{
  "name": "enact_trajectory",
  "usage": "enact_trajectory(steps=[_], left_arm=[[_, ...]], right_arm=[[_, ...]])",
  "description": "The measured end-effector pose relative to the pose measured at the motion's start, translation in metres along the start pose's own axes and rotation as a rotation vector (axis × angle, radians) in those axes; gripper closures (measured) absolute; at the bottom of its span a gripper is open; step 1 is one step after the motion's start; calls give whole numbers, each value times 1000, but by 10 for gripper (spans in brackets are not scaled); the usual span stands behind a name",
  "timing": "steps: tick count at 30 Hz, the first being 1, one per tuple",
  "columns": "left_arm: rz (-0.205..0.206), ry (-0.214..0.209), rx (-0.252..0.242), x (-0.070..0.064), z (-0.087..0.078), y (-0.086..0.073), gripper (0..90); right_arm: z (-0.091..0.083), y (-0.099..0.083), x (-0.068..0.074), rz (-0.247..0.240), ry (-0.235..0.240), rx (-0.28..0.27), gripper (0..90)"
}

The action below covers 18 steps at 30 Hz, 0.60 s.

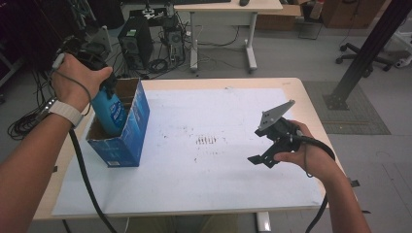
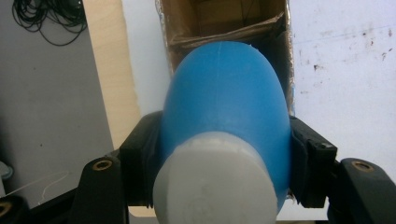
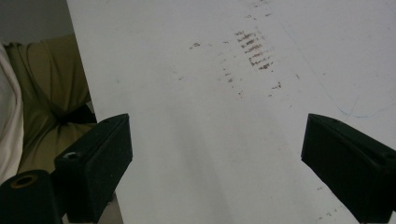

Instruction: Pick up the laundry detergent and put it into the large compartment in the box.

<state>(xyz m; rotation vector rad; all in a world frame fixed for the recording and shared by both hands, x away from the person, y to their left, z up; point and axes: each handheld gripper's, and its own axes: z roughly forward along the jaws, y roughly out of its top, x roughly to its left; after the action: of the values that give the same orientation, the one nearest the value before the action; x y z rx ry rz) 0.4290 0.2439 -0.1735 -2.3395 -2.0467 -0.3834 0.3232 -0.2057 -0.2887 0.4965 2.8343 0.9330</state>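
A blue bottle (image 1: 110, 110) with a white cap (image 2: 215, 186) hangs partway inside an open blue cardboard box (image 1: 127, 141) at the table's left side. My left gripper (image 2: 224, 144) is shut on the bottle's shoulder, one black jaw on each side, and holds it over the box's brown inside (image 2: 224, 23). The person's left hand (image 1: 77, 80) covers that gripper in the high view. At the table's right, my right gripper (image 1: 260, 158) is held above the white sheet (image 3: 210, 116), its jaws wide apart with nothing between them.
A white sheet (image 1: 204, 194) with dark smudges (image 1: 206, 141) covers the wooden table (image 1: 311, 111). Beyond the table stand a computer tower (image 1: 136, 46), tangled cables, a white desk (image 1: 228, 7) and a black post (image 1: 369, 48). The person's lap (image 3: 46, 93) is at the table's near edge.
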Motion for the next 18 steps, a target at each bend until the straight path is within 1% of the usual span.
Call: enact_trajectory(steps=[6, 10, 18], left_arm=[[7, 9, -1, -1, 10, -1, 380], [10, 8, -8, -2, 17, -1, 380], [16, 9, -6, -3, 30, -3, 380]], right_arm=[[1, -1, 0, 2, 1, 2, 89], [2, 0, 0, 4, 2, 4, 89], [4, 1, -1, 1, 8, 10, 89]])
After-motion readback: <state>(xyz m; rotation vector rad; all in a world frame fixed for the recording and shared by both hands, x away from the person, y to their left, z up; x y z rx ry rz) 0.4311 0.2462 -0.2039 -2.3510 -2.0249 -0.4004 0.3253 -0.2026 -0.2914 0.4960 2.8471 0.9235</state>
